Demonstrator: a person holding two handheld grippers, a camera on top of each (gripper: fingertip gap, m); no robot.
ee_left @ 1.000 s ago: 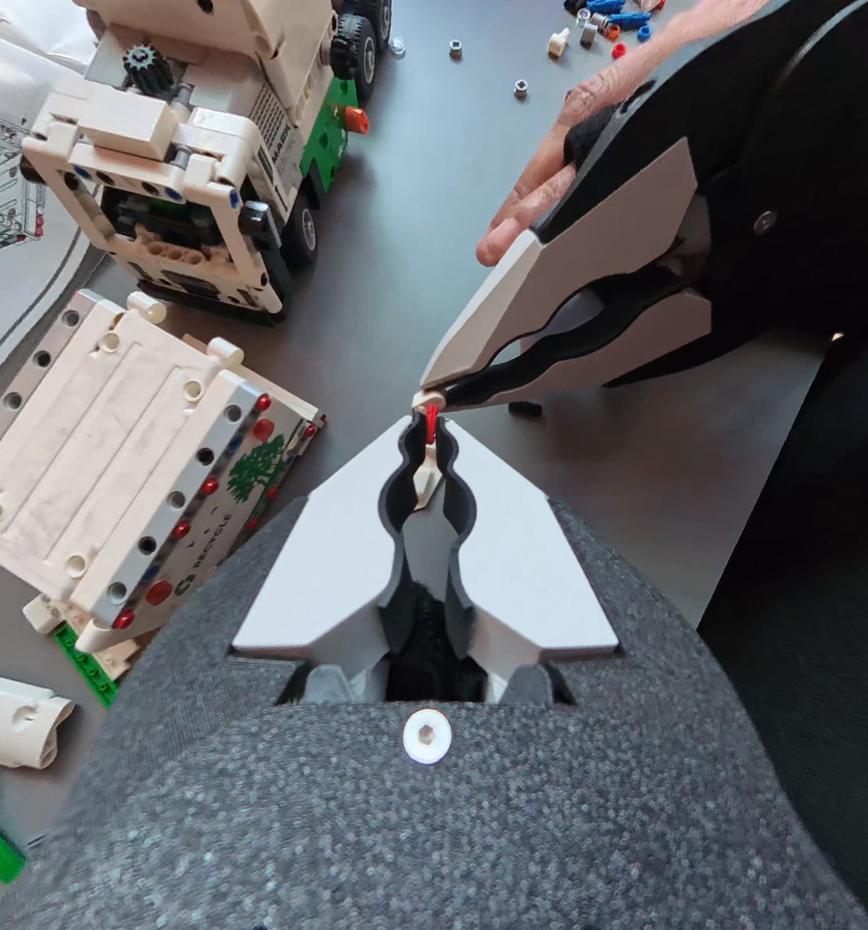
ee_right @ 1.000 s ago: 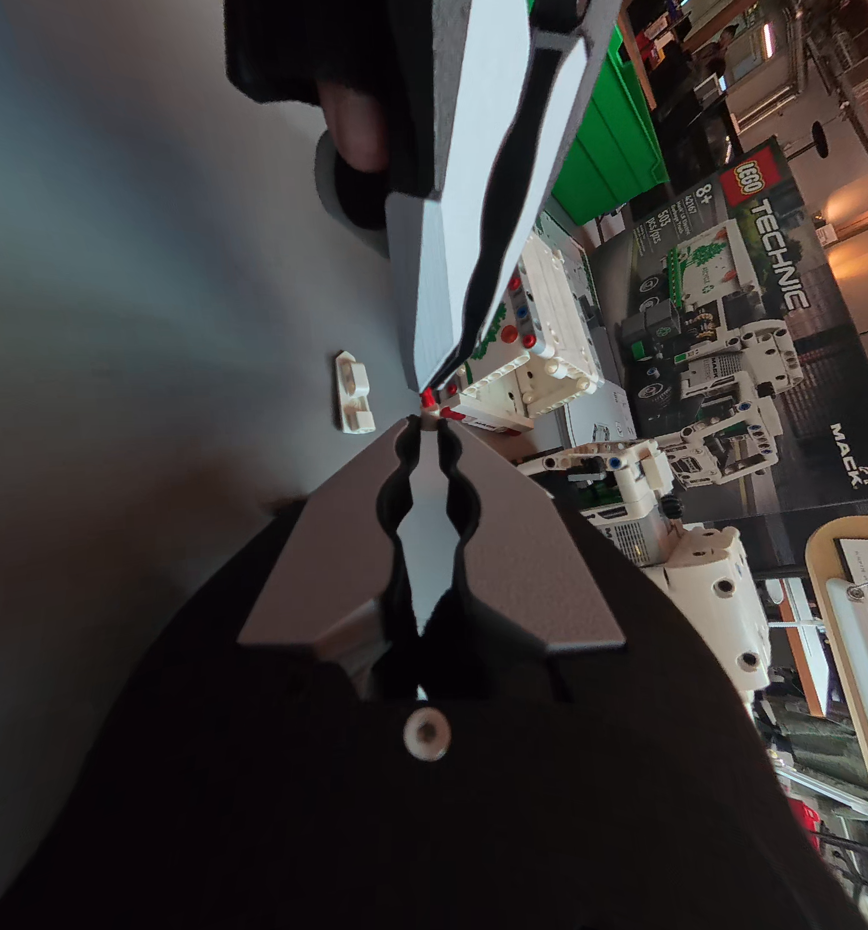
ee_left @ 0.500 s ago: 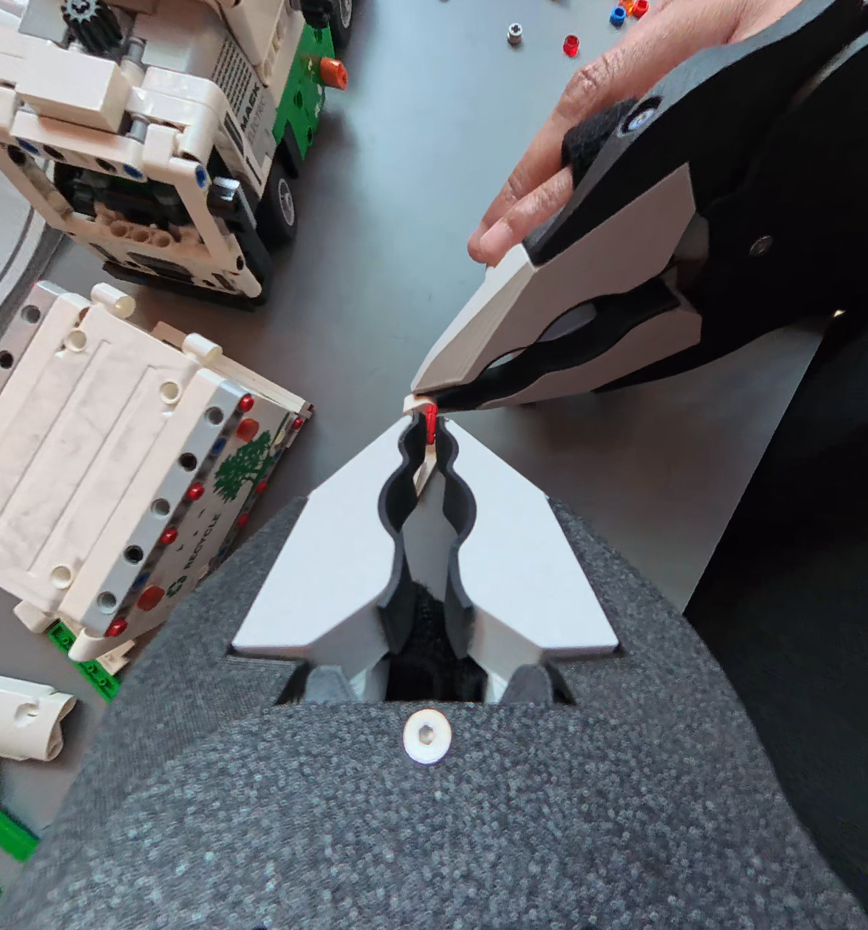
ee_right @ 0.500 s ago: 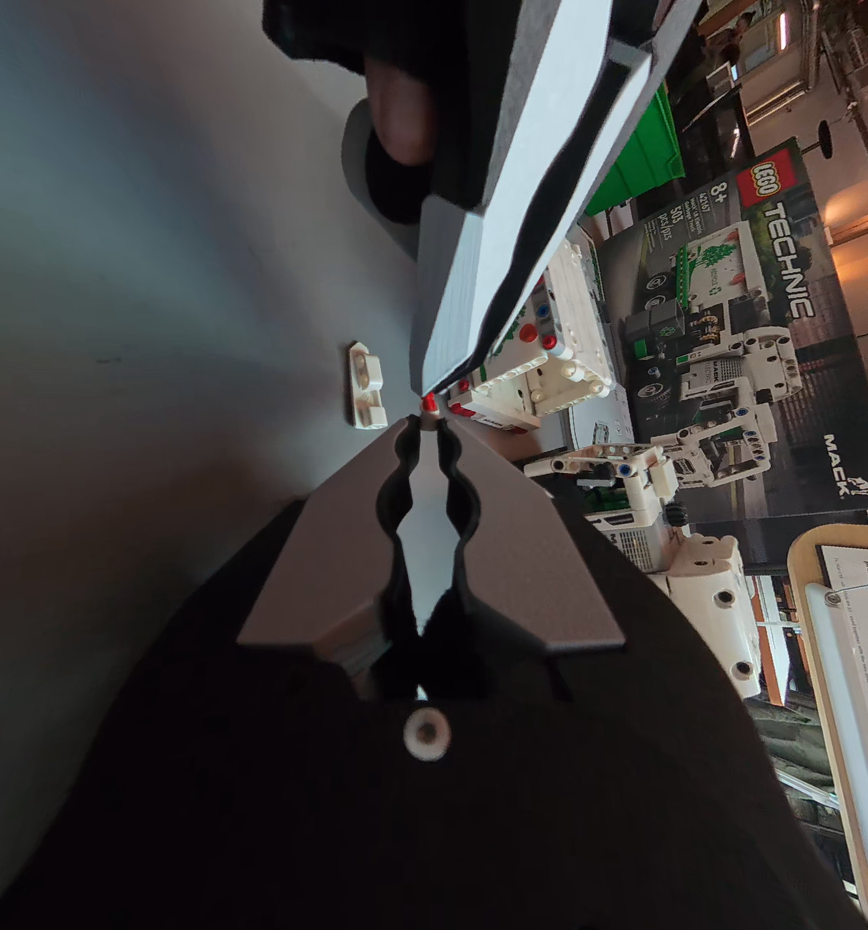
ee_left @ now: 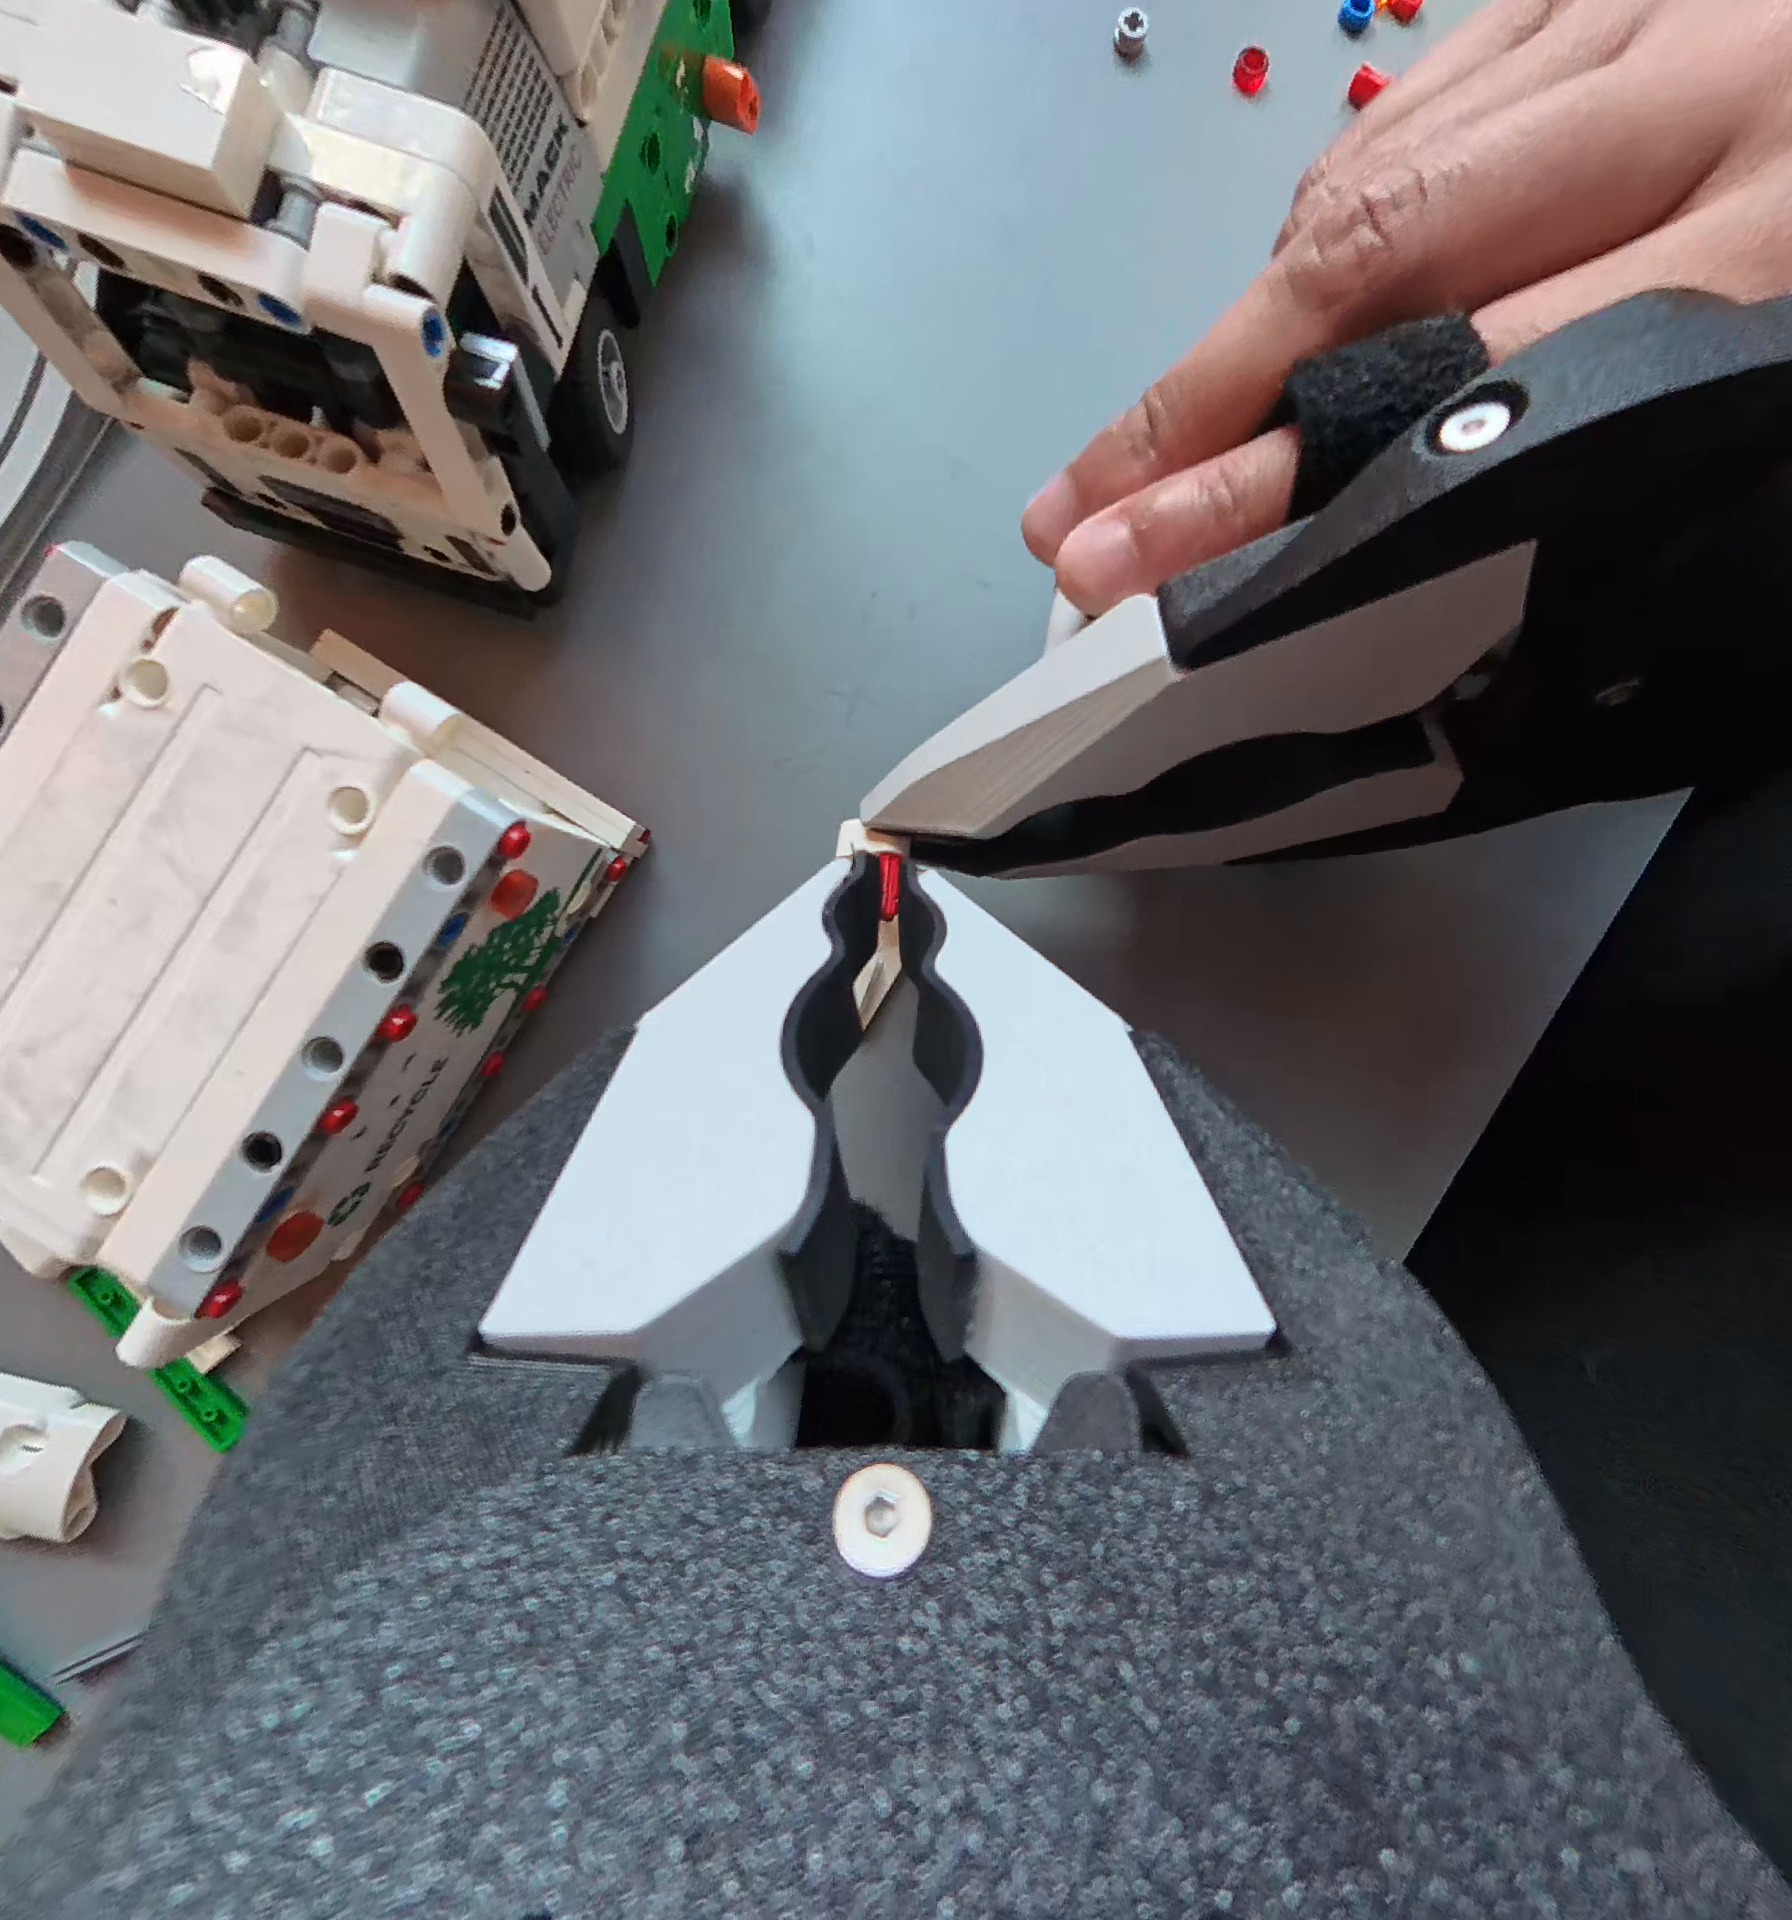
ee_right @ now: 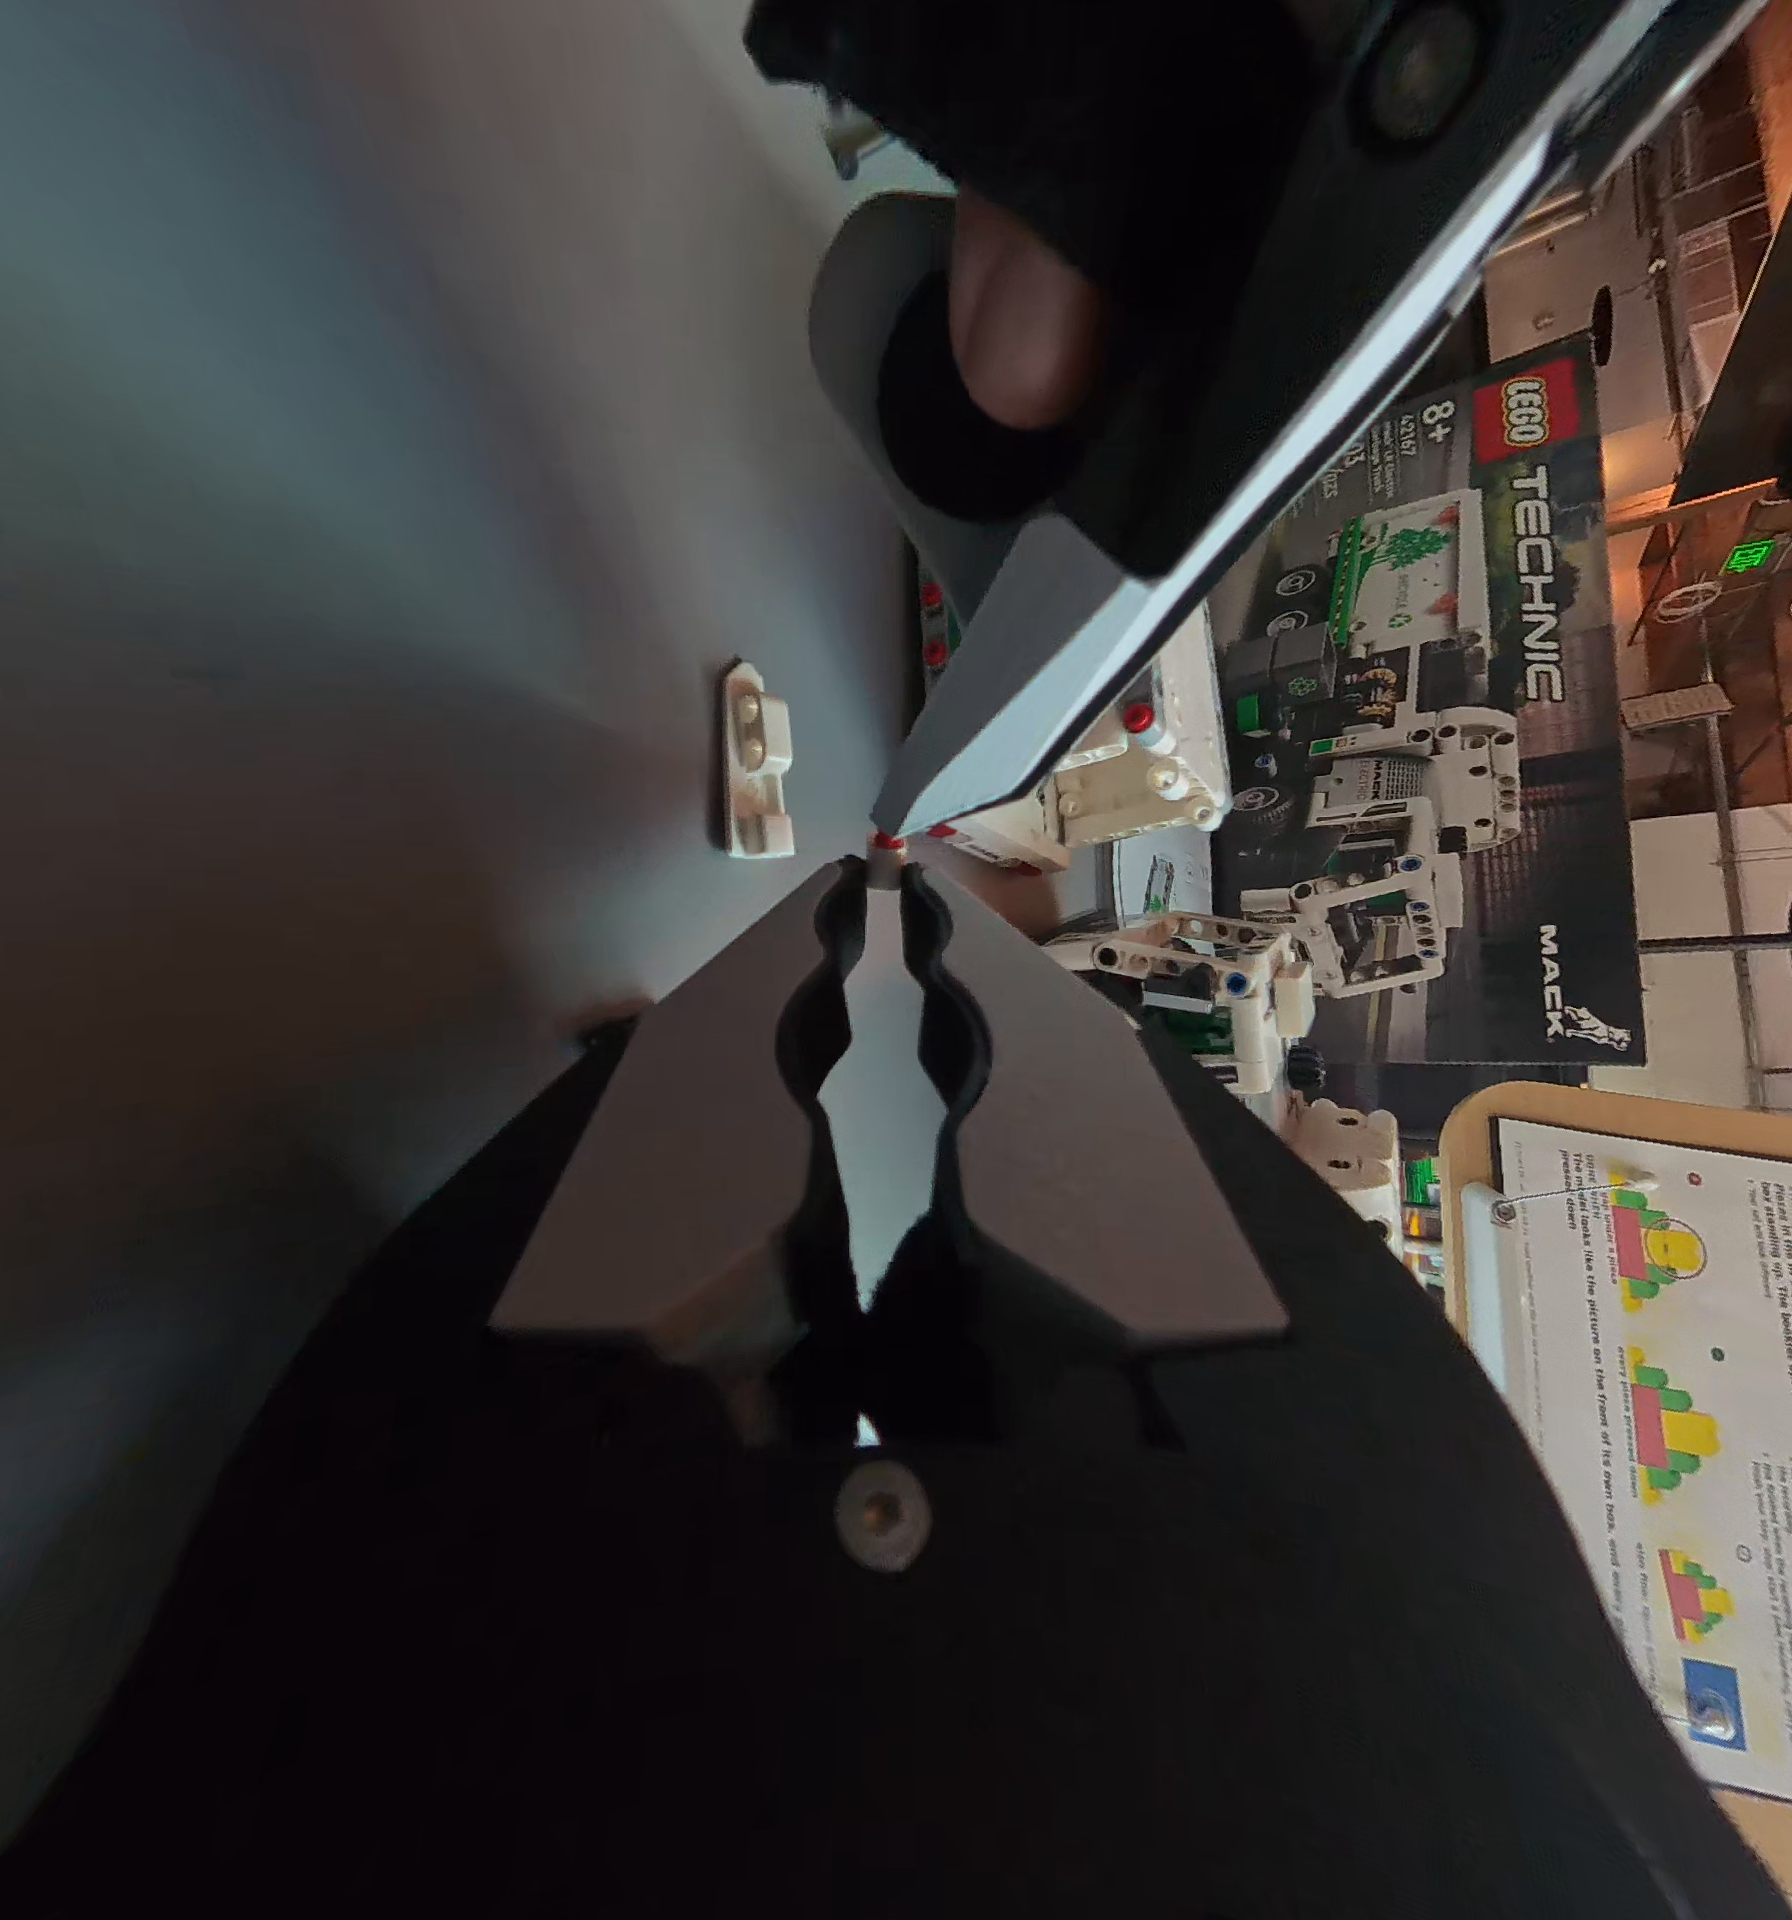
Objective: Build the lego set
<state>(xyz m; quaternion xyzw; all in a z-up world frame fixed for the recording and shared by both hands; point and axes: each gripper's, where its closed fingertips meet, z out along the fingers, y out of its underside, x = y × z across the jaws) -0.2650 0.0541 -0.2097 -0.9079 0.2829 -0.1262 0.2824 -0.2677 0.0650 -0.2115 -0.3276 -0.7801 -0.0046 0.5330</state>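
Observation:
My left gripper (ee_left: 884,883) is shut on a small red pin (ee_left: 888,891) joined to a thin white piece (ee_left: 879,982) between its jaws. My right gripper (ee_right: 879,873) is shut on a small tan-white connector (ee_right: 886,862), which also shows in the left wrist view (ee_left: 856,837), held tip to tip against the red pin above the grey table. The right gripper shows in the left wrist view (ee_left: 897,844) coming in from the right. The left gripper shows in the right wrist view (ee_right: 884,823) from above. The white and green truck (ee_left: 279,229) and its white container body (ee_left: 196,956) lie at left.
A white flat piece (ee_right: 757,769) lies on the table (ee_left: 871,436) near the tips. Small red, blue and grey loose parts (ee_left: 1250,71) are scattered at the far side. White tubes (ee_left: 9,1455) and green pieces (ee_left: 196,1392) lie at left. The set's box (ee_right: 1443,727) stands behind.
Both grippers stayed tip to tip on the pin and connector. The pair shifted slightly, so the truck and container slid in view; the right gripper's angle flattened.

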